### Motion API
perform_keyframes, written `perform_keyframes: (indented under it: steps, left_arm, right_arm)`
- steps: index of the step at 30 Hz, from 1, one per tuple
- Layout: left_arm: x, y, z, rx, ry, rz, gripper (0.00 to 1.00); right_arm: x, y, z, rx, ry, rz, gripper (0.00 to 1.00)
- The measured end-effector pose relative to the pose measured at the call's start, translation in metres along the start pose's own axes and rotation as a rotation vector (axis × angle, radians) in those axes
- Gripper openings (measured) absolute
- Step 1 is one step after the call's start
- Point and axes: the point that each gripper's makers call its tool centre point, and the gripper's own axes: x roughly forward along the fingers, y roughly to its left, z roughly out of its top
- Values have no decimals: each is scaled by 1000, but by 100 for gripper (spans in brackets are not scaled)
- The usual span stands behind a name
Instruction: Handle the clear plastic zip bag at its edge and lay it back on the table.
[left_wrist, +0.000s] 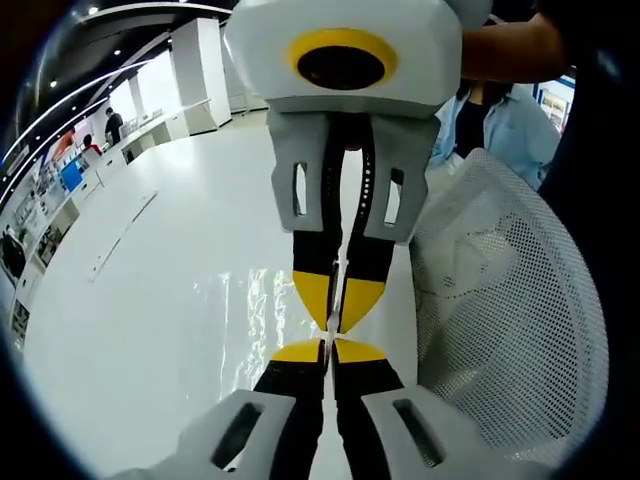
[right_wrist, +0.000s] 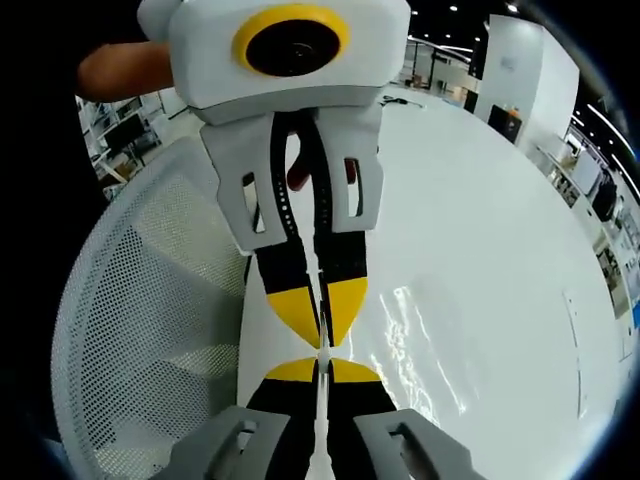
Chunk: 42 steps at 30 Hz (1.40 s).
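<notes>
both grippers meet tip to tip. in the left gripper view the left gripper (left_wrist: 329, 350) rises from 6 o'clock, jaws pressed together on the bag (left_wrist: 240, 300) edge, and the right gripper (left_wrist: 338, 310) comes down from 12, jaws likewise closed on it. the bag, clear and glinting, spreads toward 9 over the white table (left_wrist: 150, 250); its long axis i cannot tell. a mesh chair (left_wrist: 510, 300) crowds 3 o'clock; open tabletop lies toward 10.
</notes>
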Motion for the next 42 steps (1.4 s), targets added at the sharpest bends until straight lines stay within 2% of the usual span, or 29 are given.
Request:
perform_keyframes:
  steps: [5, 7, 9, 14, 16, 20, 30, 42]
  left_arm:
    - [3, -2, 1, 9, 9, -6, 0]
    - [4, -5, 2, 34, 9, -8, 0]
    - [3, -6, 4, 93, -2, 3, 0]
    - [3, -9, 3, 53, 3, 8, 0]
    - [1, -8, 0, 46, 9, 10, 0]
    - [-3, -7, -3, 28, -3, 9, 0]
    - [-5, -7, 1, 30, -13, 14, 0]
    - [-5, 0, -4, 28, -15, 29, 0]
  right_arm:
    - [1, 1, -1, -2, 9, 0, 0]
    - [1, 1, -1, -3, 8, 0, 0]
    - [0, 0, -1, 0, 1, -4, 0]
    - [1, -2, -2, -5, 2, -3, 0]
    - [2, -3, -10, -5, 26, -9, 0]
    - [-3, -2, -14, 15, 16, -11, 0]
    - [-5, -4, -14, 20, 9, -18, 0]
    - [-6, -8, -22, 26, 17, -34, 0]
